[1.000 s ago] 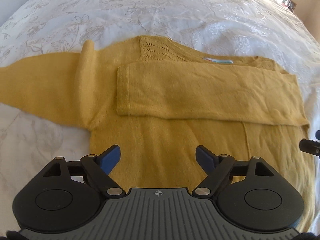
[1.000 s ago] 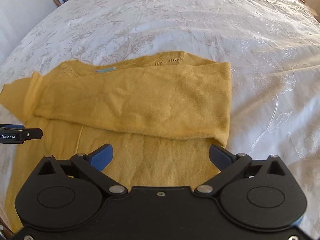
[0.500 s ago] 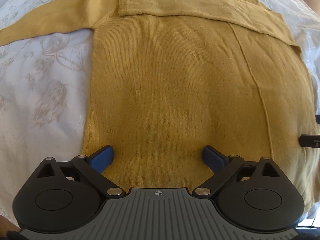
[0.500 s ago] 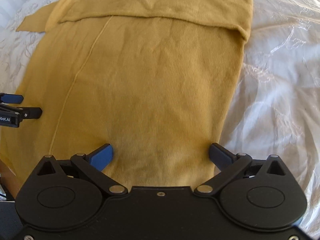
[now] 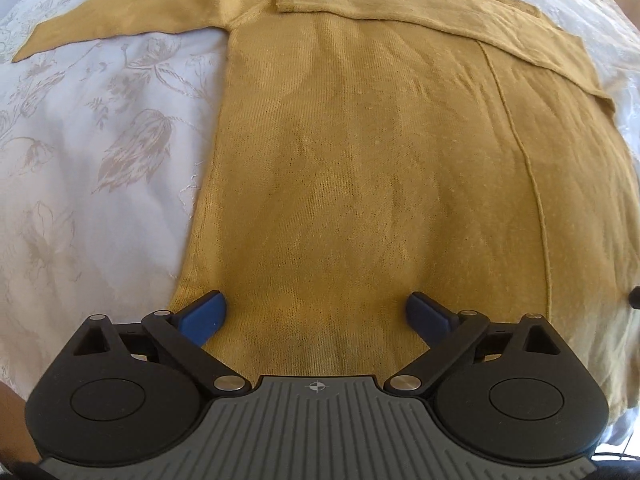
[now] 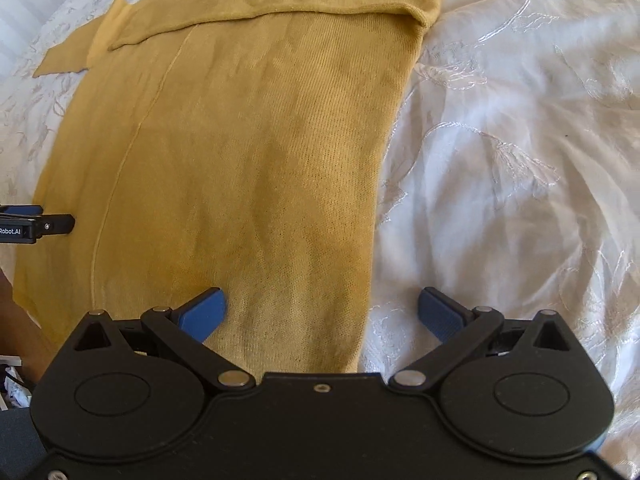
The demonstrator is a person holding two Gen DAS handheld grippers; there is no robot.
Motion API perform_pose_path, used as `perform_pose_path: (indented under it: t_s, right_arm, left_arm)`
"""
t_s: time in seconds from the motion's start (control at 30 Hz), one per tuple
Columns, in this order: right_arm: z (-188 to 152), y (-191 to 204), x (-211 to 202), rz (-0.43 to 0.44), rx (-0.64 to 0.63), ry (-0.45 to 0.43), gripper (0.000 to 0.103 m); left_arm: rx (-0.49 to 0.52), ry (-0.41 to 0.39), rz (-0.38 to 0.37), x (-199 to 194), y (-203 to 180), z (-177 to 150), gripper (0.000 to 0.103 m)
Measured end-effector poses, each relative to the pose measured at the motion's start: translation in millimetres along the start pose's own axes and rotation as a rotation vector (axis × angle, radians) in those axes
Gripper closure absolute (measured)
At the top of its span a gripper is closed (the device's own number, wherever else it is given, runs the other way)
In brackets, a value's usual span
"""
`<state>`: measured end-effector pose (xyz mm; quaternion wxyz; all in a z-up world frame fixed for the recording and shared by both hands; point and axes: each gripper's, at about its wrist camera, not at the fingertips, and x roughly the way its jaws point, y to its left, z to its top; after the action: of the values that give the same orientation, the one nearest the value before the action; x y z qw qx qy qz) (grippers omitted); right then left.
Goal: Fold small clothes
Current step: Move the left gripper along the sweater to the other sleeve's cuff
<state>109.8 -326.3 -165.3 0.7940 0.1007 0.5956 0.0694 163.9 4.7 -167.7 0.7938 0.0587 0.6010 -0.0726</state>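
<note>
Hovering over the near hem of the sweater [image 5: 360, 168], the left gripper [image 5: 316, 316] had its jaws spread wide, blue pads [image 5: 202, 316] apart above the knit, nothing held between them. Its left pad sat just inside the sweater's left edge. The right gripper [image 6: 322, 312] was equally wide open and empty, its left pad [image 6: 206, 312] over the sweater's near right part and its right pad over the bedspread [image 6: 520, 160], so the sweater's right edge ran between them. The mustard sweater lay flat on the white embroidered bedspread, one sleeve [image 5: 420, 12] folded across its far part, the other sleeve [image 5: 120, 24] stretched out to the far left. In the right wrist view, the left gripper's tip poked in at the left edge.
</note>
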Motion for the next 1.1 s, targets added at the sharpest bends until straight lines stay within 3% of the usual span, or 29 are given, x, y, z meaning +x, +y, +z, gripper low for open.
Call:
perform_pose_path:
  t_s: [0.17,0.37,0.6,0.83,1.1]
  right_arm:
    - [16,-3,-12,0.020,0.003,-0.046,0.001]
    - [32,7,-32,0.003,-0.011,-0.114,0.001]
    - [54,52,-31,-0.035,0.047,-0.154,0.001]
    - [85,118,-18,-0.021,0.161,-0.189,0.001]
    - [123,191,3,0.003,0.180,-0.186,0.001]
  left_arm:
    - [-0.076,0.001,0.002,-17,8,-9,0.005]
    - [-0.185,-0.069,0.015,-43,48,4,0.005]
    - [-0.311,-0.170,-0.005,-53,126,47,0.005]
    - [-0.336,-0.251,-0.024,-39,199,105,0.005]
    - [-0.336,-0.291,-0.012,-21,280,160,0.005]
